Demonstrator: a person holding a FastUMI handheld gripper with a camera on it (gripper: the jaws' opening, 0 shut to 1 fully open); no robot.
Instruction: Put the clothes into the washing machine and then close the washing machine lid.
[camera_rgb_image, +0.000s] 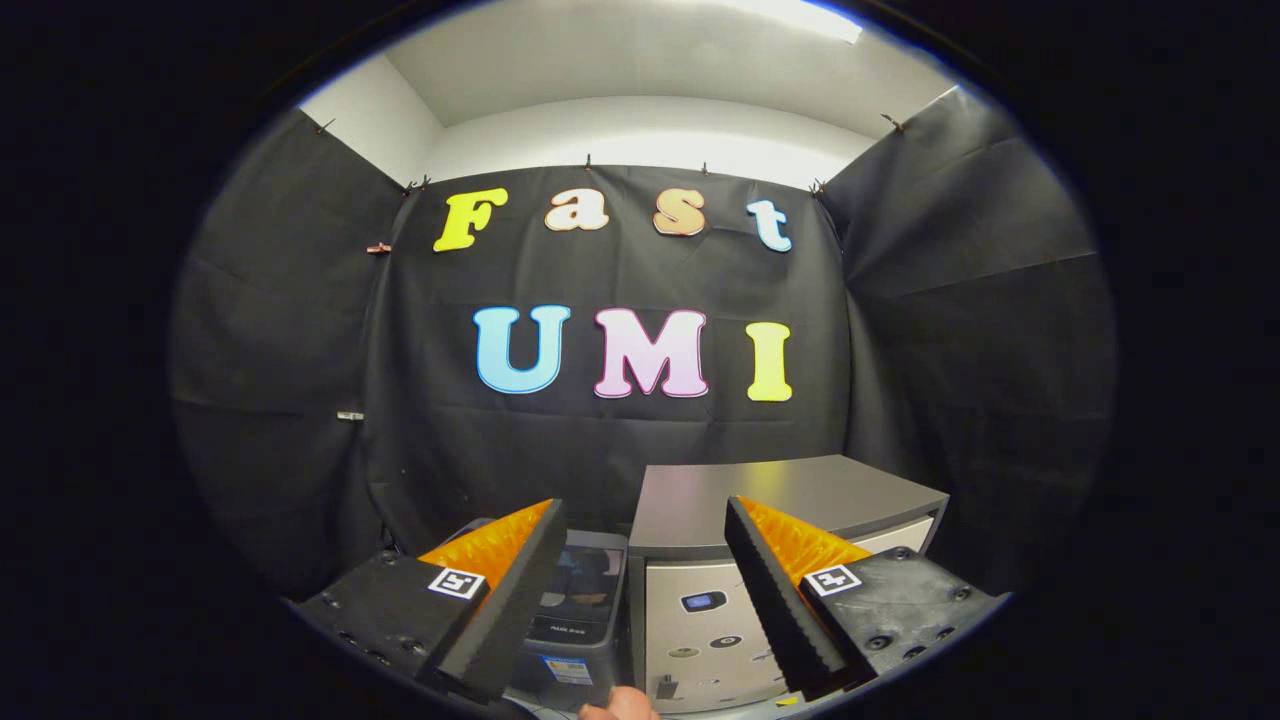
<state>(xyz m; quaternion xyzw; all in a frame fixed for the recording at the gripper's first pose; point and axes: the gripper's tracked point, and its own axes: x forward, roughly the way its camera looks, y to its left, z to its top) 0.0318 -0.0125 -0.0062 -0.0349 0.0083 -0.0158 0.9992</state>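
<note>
My gripper (645, 520) is open, its two fingers spread wide with nothing between them. Ahead and below, between and beyond the fingers, stands a silver-grey box-shaped washing machine (790, 495) with a flat dark top and a front panel (700, 630) carrying a small display and buttons. To its left sits a lower dark grey machine (585, 610) with a dark window-like lid, partly hidden by the left finger (510, 600). I see no clothes.
Black cloth walls enclose the booth at the back and both sides. A bit of a person's hand (620, 706) shows at the bottom between the fingers.
</note>
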